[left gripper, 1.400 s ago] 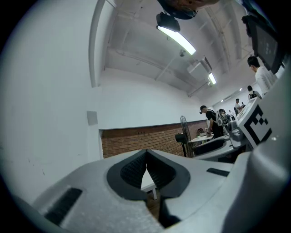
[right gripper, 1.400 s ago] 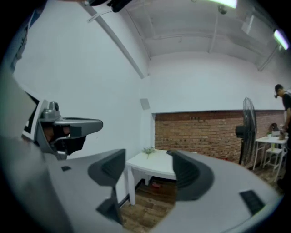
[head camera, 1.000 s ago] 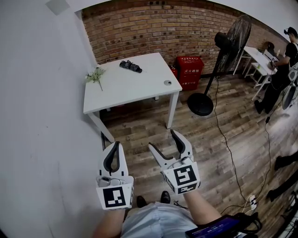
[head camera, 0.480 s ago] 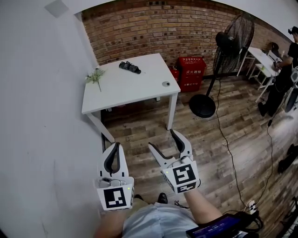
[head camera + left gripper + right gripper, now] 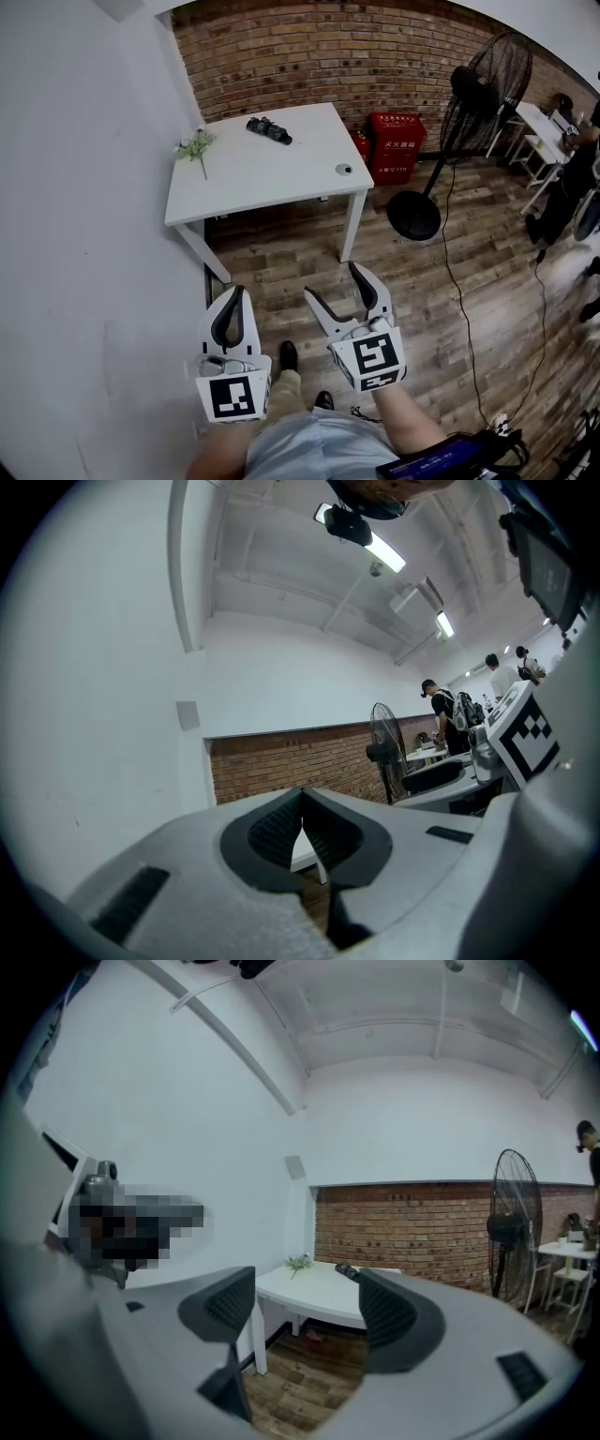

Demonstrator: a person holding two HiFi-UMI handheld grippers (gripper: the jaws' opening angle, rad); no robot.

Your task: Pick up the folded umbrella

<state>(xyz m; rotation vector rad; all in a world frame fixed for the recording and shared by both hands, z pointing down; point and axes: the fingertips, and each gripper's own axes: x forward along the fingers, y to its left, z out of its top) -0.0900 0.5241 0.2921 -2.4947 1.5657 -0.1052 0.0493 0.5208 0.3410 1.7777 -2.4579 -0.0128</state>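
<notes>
Approach step: the umbrella (image 5: 268, 129) lies at the far edge of the desk (image 5: 272, 178), well apart from both tools. The left tool (image 5: 230, 296) has its jaws together and the right tool (image 5: 334, 284) has them spread wide, both empty. The next move likely calls for stepping up to the desk.

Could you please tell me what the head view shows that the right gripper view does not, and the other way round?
Only the head view shows both grippers from above, the left gripper shut and the right gripper open, plus the person's shoes, the red boxes and a small round thing on the white table. Only the right gripper view shows the ceiling with its pipes. Both show that table with the folded umbrella and green sprig on it, the brick wall and the standing fan.
</notes>
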